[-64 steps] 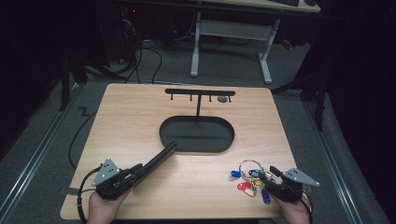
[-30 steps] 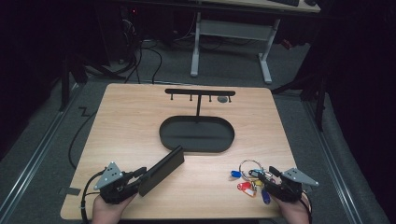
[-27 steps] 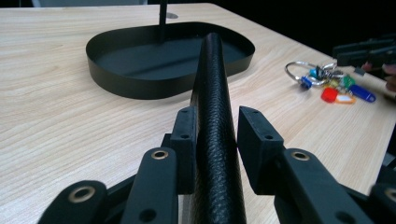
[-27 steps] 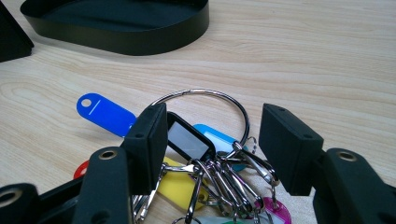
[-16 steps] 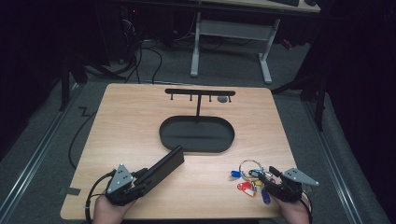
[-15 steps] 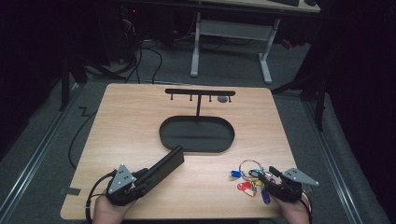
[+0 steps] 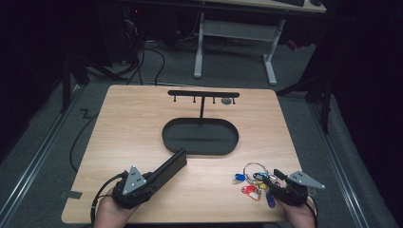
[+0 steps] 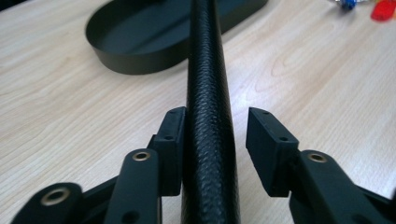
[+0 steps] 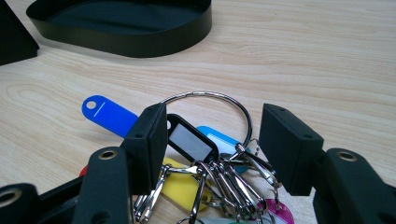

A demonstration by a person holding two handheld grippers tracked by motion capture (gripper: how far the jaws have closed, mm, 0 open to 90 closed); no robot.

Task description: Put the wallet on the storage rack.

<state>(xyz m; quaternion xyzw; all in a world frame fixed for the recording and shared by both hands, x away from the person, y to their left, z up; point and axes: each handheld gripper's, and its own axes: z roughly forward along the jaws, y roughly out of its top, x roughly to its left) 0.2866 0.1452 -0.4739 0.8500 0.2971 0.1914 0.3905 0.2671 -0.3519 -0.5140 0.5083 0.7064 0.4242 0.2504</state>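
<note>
**Tongs at the near edge, case and keys between their jaws**

The left tongs point(image 8: 212, 140) stand spread around a long black case point(image 8: 208, 93); one jaw touches its side, the other stands clear with a gap. In the high view the left tongs point(image 7: 157, 173) sit near the worktop point(image 7: 133, 123) front edge, the case point(image 7: 170, 164) reaching toward the oval tray point(image 7: 199, 137), its far end just beside the tray's rim. The right tongs point(image 9: 212, 140) are spread over a key bunch point(image 9: 205, 172) with coloured tags, the ring point(image 9: 210, 105) lying flat between the jaws. From above, the right tongs point(image 7: 271, 179) lie near the front right corner. Bare wood lies open between case and keys. Behind the tray stands a hook rack point(image 7: 203, 94).
</note>
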